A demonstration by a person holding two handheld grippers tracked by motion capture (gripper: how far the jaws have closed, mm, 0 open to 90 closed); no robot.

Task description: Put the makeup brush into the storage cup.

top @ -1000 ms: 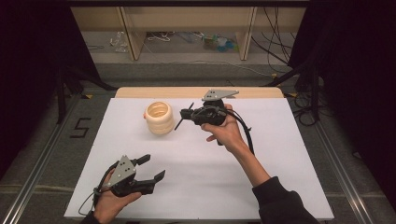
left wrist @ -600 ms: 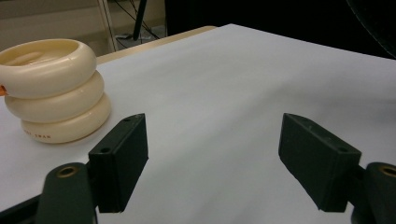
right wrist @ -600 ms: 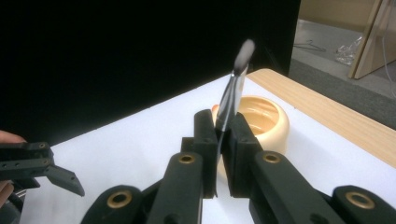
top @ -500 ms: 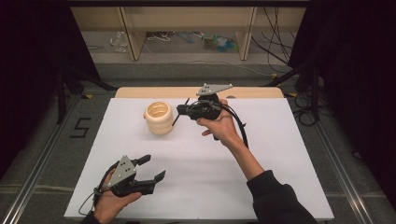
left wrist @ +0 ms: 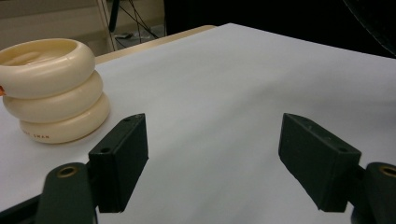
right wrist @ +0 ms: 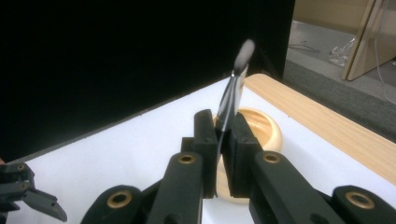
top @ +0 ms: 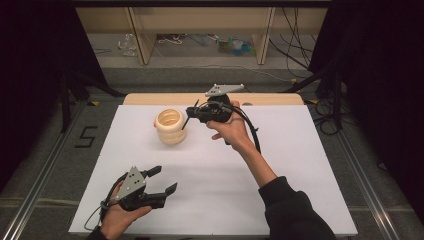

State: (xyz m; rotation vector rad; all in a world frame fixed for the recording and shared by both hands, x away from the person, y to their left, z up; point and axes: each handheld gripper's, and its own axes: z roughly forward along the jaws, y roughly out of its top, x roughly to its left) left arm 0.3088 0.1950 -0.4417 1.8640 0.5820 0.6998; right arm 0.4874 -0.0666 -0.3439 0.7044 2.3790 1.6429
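The right gripper (top: 192, 114) – fingers clamped on a thin brush (right wrist: 232, 95) – has moved closer to the cream holder (top: 170, 126) near the worktop's far edge; insertion seems next. The left gripper (top: 159, 181) waits, fingers wide.

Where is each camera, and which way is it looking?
High view: above the table's near side, looking forward and down; both forearms, left gripper, right gripper.
Left gripper view: along its open jaws toward the cream holder.
Right gripper view: along jaws shut on a thin brush.
All three share the holder and white table.
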